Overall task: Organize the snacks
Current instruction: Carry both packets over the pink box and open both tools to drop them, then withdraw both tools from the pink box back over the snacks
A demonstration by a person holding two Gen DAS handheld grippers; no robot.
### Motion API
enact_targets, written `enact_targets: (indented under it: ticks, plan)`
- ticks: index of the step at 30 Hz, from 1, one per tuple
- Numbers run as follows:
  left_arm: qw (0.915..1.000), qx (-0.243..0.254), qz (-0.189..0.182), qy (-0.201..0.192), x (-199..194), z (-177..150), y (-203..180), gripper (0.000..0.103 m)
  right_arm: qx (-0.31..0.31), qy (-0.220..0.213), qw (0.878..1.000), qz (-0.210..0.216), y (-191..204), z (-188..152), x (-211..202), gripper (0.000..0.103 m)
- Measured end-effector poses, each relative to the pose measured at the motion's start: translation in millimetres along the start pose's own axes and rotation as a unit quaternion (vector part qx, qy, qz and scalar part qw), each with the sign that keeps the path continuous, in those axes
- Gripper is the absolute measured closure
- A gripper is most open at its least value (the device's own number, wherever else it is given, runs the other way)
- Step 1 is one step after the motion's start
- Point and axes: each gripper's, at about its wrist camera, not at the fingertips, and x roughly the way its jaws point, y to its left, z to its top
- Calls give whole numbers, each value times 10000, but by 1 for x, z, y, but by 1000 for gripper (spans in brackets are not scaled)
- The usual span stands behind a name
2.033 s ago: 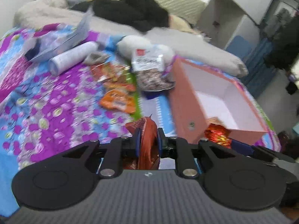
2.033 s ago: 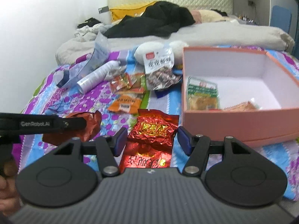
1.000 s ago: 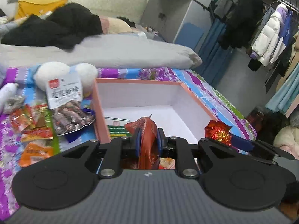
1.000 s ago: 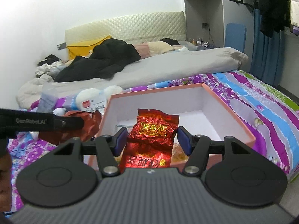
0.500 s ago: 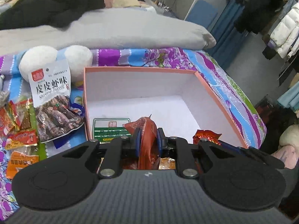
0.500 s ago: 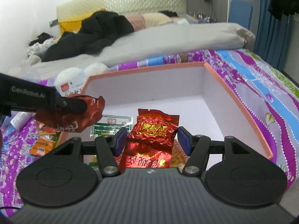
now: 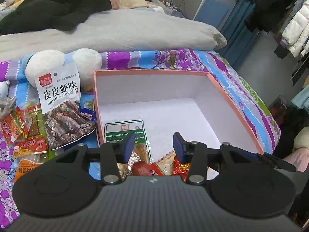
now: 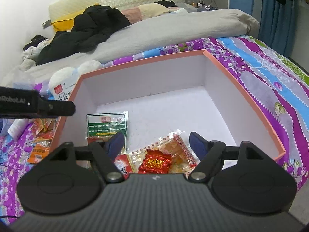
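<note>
A pink box (image 7: pixel 233 104) (image 8: pixel 229 71) with a white inside sits on the flowered bedspread. In it lie a green-labelled packet (image 7: pixel 124 130) (image 8: pixel 107 124), a red snack packet (image 7: pixel 147 169), a clear orange-edged packet (image 8: pixel 176 148) and a small red foil packet (image 8: pixel 155 161) (image 7: pixel 180 167). My left gripper (image 7: pixel 153 144) is open and empty above the box's near end. My right gripper (image 8: pixel 156 142) is open and empty just above the red foil packet. The left gripper's arm (image 8: pixel 38 105) shows at the left of the right wrist view.
A shrimp-flavour bag (image 7: pixel 61 104) and several small orange and red packets (image 7: pixel 21 133) lie left of the box. A white plush toy (image 7: pixel 63 65), a grey duvet (image 7: pixel 115 31) and black clothes (image 7: pixel 58 5) lie behind. The bed edge falls off at the right.
Both grippers moved from the bedspread over the box and lowered. Both have opened: the left let go of its dark red packet, the right its red foil packet, and both lie in the box.
</note>
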Motion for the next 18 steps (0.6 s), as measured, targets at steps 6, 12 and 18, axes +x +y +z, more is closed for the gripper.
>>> enact_targets:
  ticks: [6,12,18]
  plan:
    - [9991,245,95,-321,-25,-6,-2,53,-59,-246,9997,38,7,-2,-15,27]
    - [9974,323,136,-634,-54,-15,5,53,-253,-554,9981,72,22,-10,-33,27]
    - [9953,313,218,-892,-86,-32,18,53,-259,-827,9960,237,40,-16,-52,27]
